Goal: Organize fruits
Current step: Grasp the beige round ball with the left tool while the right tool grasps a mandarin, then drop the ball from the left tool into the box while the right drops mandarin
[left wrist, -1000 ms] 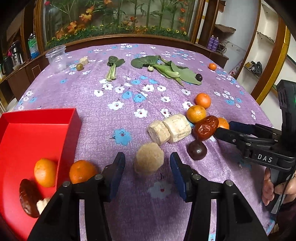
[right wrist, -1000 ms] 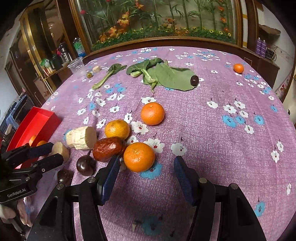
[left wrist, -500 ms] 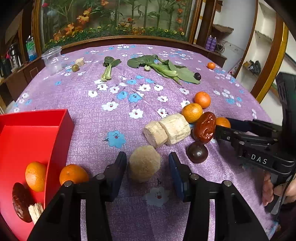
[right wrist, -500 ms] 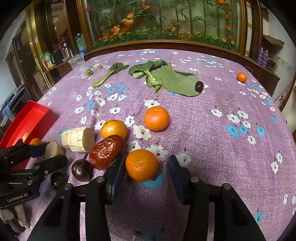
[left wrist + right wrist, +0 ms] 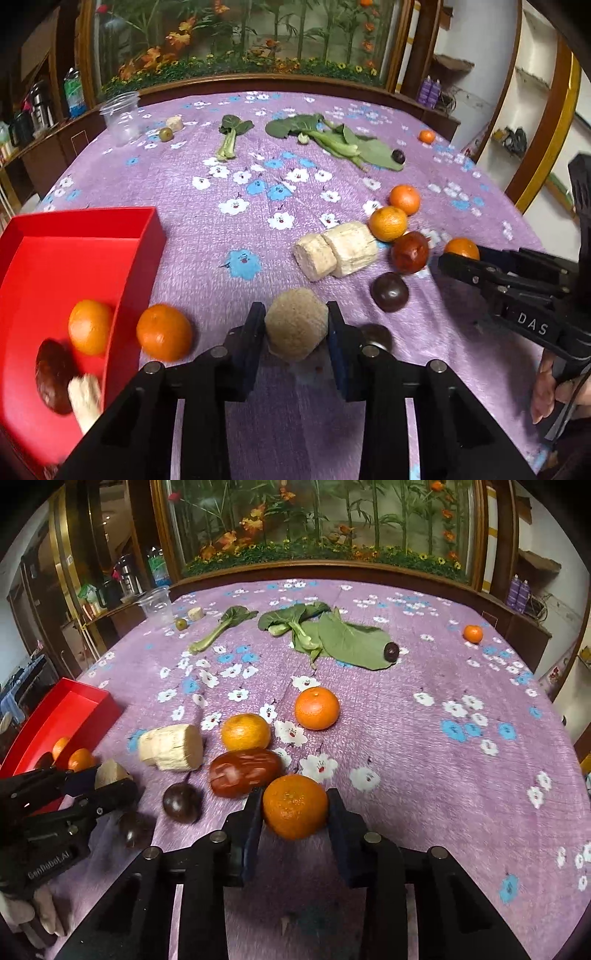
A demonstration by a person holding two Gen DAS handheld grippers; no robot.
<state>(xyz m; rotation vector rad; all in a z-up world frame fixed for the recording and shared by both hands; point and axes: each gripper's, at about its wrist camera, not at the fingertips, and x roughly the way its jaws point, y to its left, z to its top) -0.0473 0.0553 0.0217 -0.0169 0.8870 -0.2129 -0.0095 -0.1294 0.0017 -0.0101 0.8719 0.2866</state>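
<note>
My left gripper [image 5: 295, 314] is closing its jaws, with the pads pressed on a round tan fruit piece [image 5: 295, 330] just off the purple cloth. To its left stands the red tray [image 5: 74, 229], which holds an orange [image 5: 89, 326], a brown date [image 5: 51, 380] and a pale stick. One orange [image 5: 164, 331] lies just outside the tray wall. My right gripper [image 5: 294, 805] is closing too, its pads against an orange [image 5: 294, 806]. Beside it lie a red date [image 5: 245, 771], a dark round fruit [image 5: 182, 802], pale cane chunks [image 5: 171, 746] and two more oranges [image 5: 245, 732].
Leafy greens [image 5: 332, 635] with a dark fruit [image 5: 391, 651] on one leaf lie across the far half of the table. A clear plastic cup [image 5: 122, 118] and a small green fruit stand far left. One small orange [image 5: 472, 633] sits near the far right edge.
Both pairs of jaws have closed in, the left onto the tan piece and the right onto the orange. The red date beside the right gripper has shifted and looks blurred.
</note>
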